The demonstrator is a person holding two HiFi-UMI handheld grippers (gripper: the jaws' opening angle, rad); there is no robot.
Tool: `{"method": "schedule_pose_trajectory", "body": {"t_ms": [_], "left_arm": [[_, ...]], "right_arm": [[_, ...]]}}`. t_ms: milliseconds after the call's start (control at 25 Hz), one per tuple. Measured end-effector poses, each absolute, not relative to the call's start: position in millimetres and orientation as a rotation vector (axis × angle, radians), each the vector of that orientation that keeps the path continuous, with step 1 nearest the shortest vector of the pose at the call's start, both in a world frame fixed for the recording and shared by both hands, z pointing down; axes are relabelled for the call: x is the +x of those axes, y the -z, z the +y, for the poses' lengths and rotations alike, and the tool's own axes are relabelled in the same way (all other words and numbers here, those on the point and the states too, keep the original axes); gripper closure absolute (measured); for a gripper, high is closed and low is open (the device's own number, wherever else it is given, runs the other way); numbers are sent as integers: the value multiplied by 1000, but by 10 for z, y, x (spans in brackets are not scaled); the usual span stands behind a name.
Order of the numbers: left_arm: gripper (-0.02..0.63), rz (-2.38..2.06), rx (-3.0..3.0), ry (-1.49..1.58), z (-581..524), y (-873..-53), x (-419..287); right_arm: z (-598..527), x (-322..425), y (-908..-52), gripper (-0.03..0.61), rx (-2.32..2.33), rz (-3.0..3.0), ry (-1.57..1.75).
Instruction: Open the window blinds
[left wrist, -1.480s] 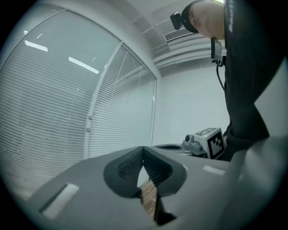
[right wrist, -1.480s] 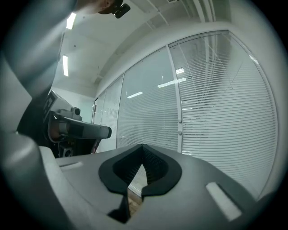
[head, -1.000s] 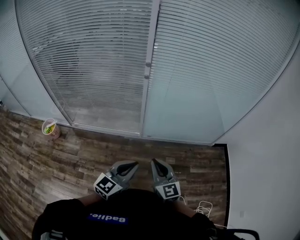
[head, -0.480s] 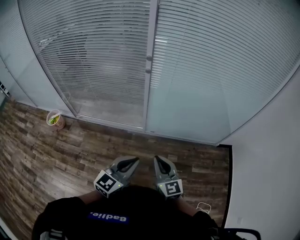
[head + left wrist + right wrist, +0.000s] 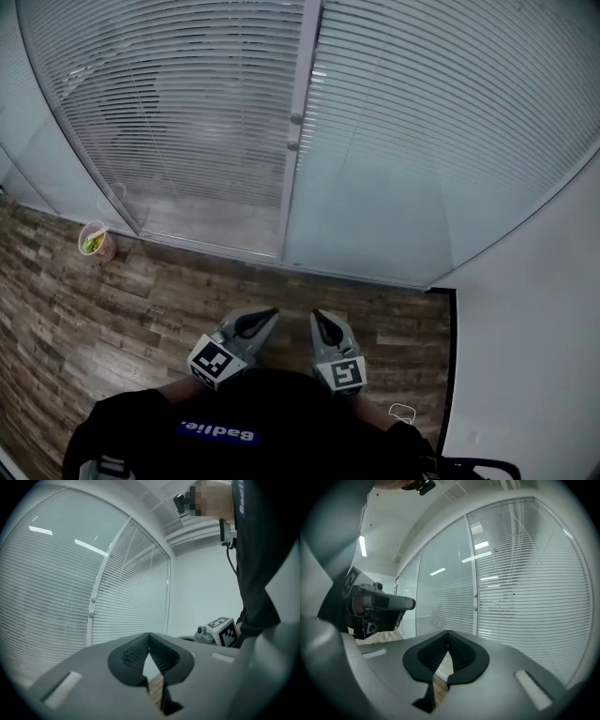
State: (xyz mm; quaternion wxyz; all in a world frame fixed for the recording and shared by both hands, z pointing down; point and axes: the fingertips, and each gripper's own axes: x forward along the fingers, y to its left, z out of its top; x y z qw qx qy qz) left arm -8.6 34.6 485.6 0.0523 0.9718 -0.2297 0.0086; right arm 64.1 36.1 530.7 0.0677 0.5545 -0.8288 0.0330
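White slatted blinds (image 5: 187,103) hang closed behind a glass wall, on both sides of a white upright frame (image 5: 298,187). Two small knobs (image 5: 294,120) sit on that frame, seen also as knobs (image 5: 92,601) in the left gripper view and knobs (image 5: 475,595) in the right gripper view. My left gripper (image 5: 269,314) and right gripper (image 5: 317,316) are held side by side in front of my body, above the wooden floor and well short of the glass. In their own views the left gripper (image 5: 149,635) and right gripper (image 5: 448,633) are shut, with nothing between the jaws.
A paper cup (image 5: 94,241) with something green inside stands on the wooden floor (image 5: 169,300) at the foot of the glass, to the left. A white wall (image 5: 534,309) closes the right side. A white cable (image 5: 403,412) lies on the floor near it.
The view has shifted a little as the person moves. Both grippers have drifted slightly over the floor, still side by side and shut.
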Motion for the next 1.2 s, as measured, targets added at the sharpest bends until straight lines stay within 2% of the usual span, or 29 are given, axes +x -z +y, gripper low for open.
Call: {"method": "schedule_pose_trajectory", "body": {"t_ms": [640,1200], "left_arm": [[614,-574,3047,45,-1075,-4643,-368],[614,-740,3039,21,-1645,-4584,-48]], "right_arm": [[-849,267,-5260,575,1771,-2356,-108],[-1418,623,-5209,577,1684,-2406,-81]]}}
